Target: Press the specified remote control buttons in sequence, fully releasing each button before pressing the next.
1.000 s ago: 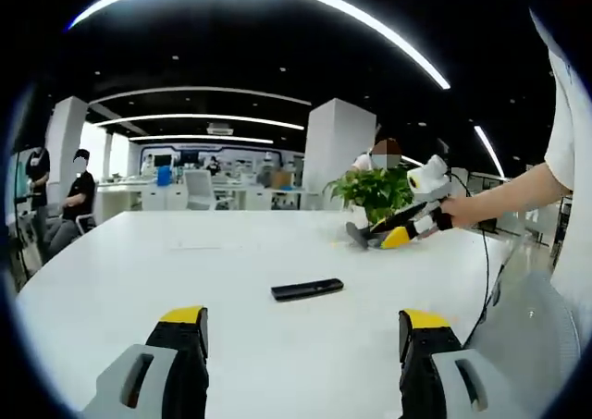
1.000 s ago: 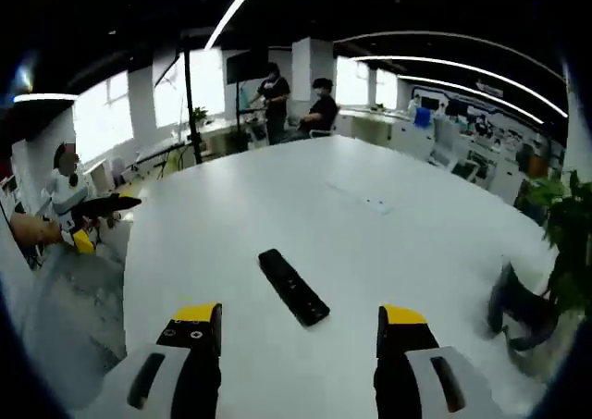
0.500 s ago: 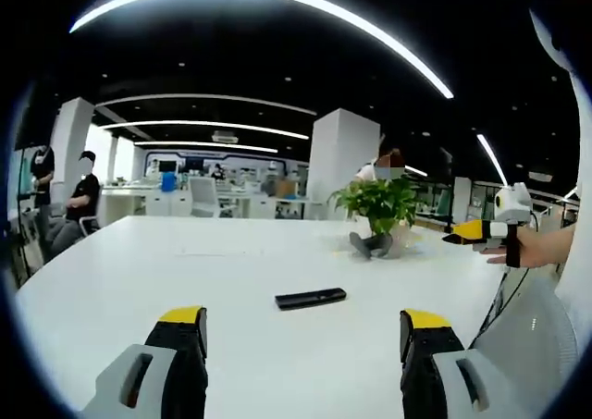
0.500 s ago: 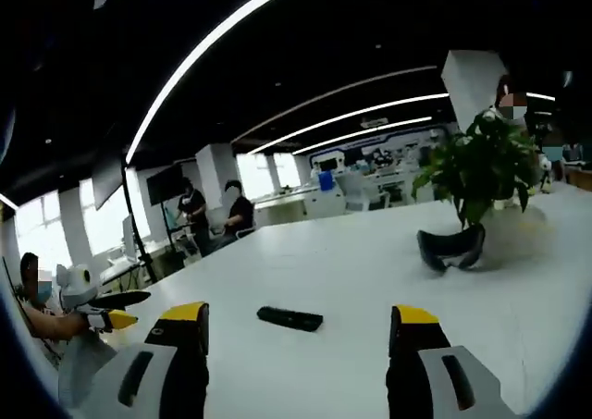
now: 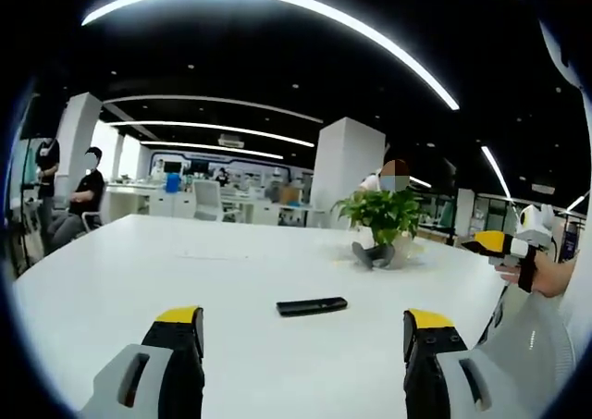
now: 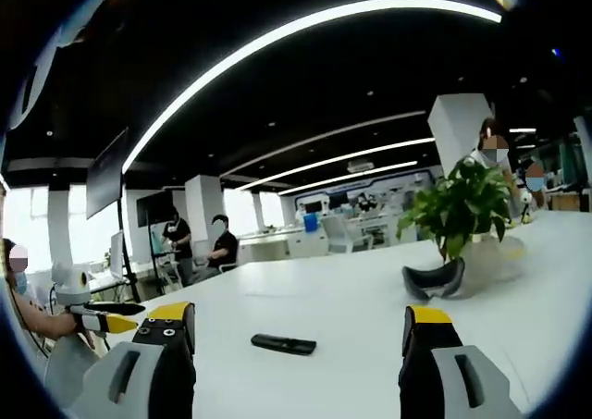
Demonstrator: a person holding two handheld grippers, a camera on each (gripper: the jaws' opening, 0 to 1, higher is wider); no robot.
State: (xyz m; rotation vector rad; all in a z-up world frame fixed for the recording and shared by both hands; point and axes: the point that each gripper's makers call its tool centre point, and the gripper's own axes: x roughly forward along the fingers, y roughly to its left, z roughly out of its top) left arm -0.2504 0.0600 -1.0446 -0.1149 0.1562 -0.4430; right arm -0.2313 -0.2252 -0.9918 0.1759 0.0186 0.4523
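On the white table [image 5: 111, 289] ahead lies the remote control [image 5: 312, 305], untouched. Both my claws, left gripper [image 5: 305, 345] and right gripper [image 6: 301, 340], gape wide, holding nothing. I should descend slowly, squarely over one button.

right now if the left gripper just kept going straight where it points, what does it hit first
Probably the black remote, lying flat on the white table ahead between the open jaws of the left gripper. Nothing stands in between, though the gripper's height is unclear, so it might pass over the remote.
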